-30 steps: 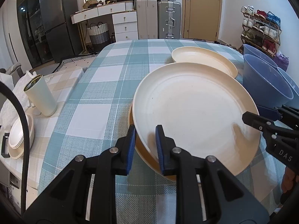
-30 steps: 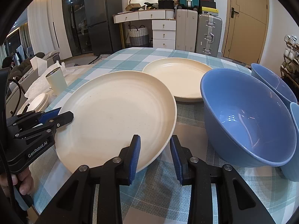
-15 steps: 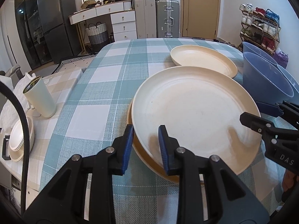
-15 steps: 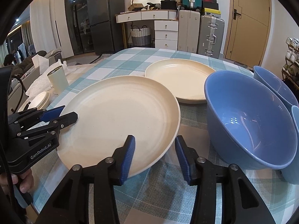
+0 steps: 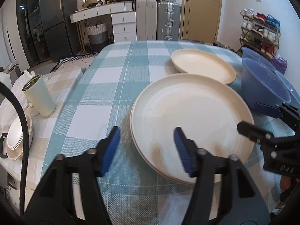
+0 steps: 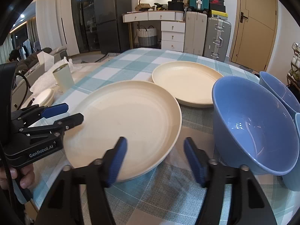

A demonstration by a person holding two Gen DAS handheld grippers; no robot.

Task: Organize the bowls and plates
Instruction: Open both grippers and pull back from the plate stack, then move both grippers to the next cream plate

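Three cream plates showing: two stacked [image 5: 189, 116] at center, one single plate [image 5: 202, 65] at 1 o'clock; three blue bowls [image 6: 251, 123] sitting at 3 o'clock. Left gripper [image 5: 146, 146] and right gripper [image 6: 155, 159] angling down, jaws just been opening, now wide, straddling the stack's rim without pinching. Checked tablecloth [image 5: 120, 78] covering the table; suitcases [image 5: 157, 20] standing behind.

The room is bright with soft light. Straight lines bend near the round, dark picture corners. The moving blue pads [image 5: 110, 150] look blurry. A small glare spot shines inside the blue bowl [image 6: 243, 123].
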